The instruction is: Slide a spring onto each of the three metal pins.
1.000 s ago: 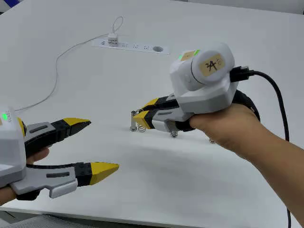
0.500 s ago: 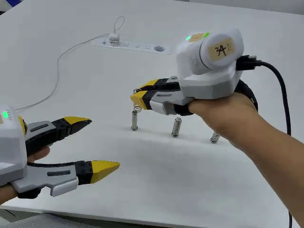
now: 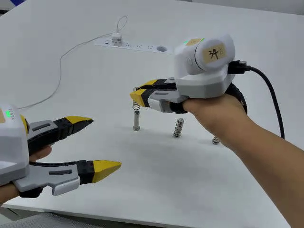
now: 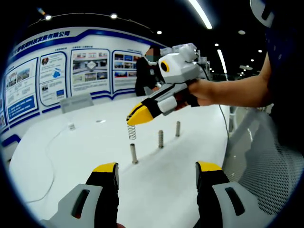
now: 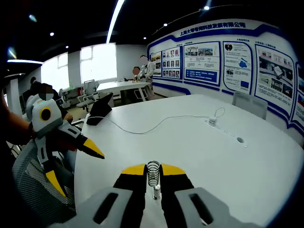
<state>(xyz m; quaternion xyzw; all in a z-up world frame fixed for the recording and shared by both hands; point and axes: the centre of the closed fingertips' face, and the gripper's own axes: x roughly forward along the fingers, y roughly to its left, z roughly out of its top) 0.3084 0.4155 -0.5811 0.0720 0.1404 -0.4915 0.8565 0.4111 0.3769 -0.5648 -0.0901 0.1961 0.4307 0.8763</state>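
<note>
right claw (image 3: pixel 137 97) clamped on small coiled steel spring (image 5: pixel 153 173), just above bare upright metal pin (image 3: pixel 136 121) | left claw (image 3: pixel 104 144) gaped wide, empty

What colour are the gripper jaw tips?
Yellow, on both the left gripper and right gripper; clearest in the head view.

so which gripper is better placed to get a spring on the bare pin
Right: the right gripper holds a spring just above the bare pin; the left gripper is open and empty.
</note>
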